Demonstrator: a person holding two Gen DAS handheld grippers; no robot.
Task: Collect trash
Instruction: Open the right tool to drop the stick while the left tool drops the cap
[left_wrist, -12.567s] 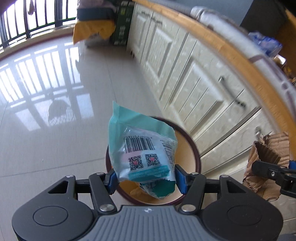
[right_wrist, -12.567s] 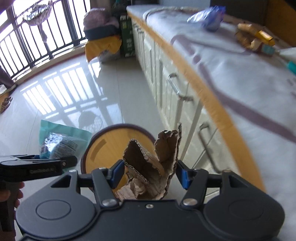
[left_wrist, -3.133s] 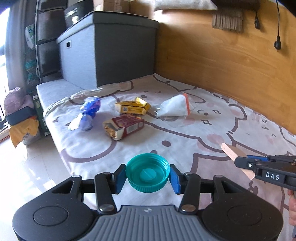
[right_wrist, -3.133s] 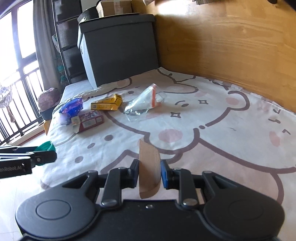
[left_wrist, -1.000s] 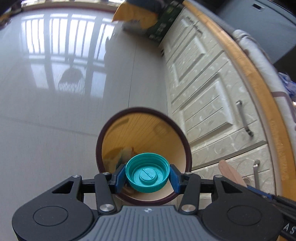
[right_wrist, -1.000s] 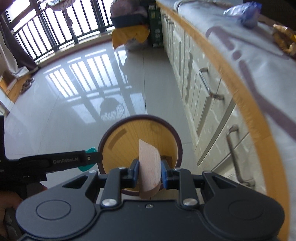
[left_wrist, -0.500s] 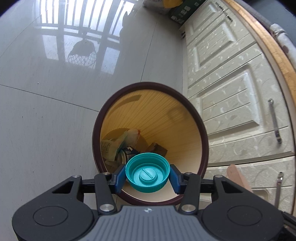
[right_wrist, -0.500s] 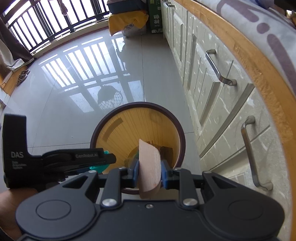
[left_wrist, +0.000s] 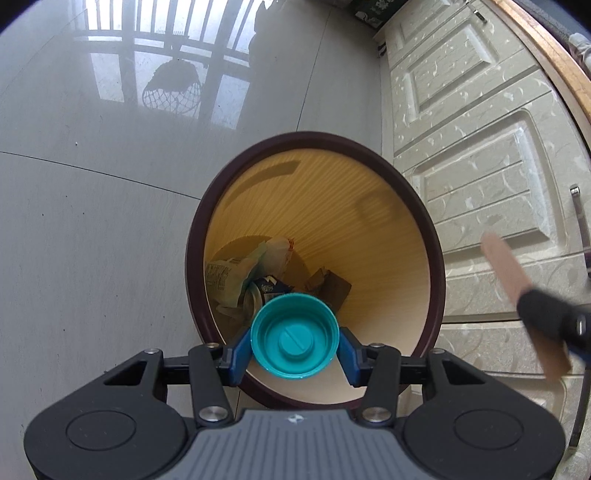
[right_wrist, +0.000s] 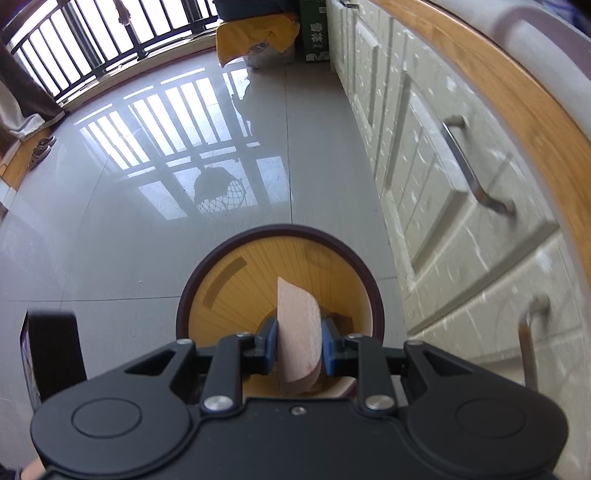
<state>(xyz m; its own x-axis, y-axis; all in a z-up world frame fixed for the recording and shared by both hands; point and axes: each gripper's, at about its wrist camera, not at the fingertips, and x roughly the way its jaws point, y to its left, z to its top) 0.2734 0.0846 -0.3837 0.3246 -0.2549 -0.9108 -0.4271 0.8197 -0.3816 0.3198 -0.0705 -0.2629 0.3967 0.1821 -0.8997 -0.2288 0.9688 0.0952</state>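
Note:
A round bin (left_wrist: 432, 236) with a dark brown rim and yellow inside stands on the floor, holding wrappers and cardboard scraps (left_wrist: 255, 273). My left gripper (left_wrist: 294, 345) is shut on a teal bottle cap (left_wrist: 294, 334), held over the bin's near rim. My right gripper (right_wrist: 298, 341) is shut on a flat tan wooden stick (right_wrist: 297, 332) above the same bin (right_wrist: 373, 288). In the left wrist view the stick (left_wrist: 506, 266) and the blurred right gripper show at the right, beside the bin.
Cream cabinet doors (left_wrist: 476, 155) with metal handles (right_wrist: 469, 162) run along the right under a wooden edge. Glossy grey floor tiles (left_wrist: 92, 184) spread to the left. A yellow bag (right_wrist: 258, 33) and balcony railing (right_wrist: 92, 48) lie far back.
Both grippers have come closer to the bin, which now looks larger. The left gripper sank over its mouth with the cap. The right gripper moved over the bin with the stick.

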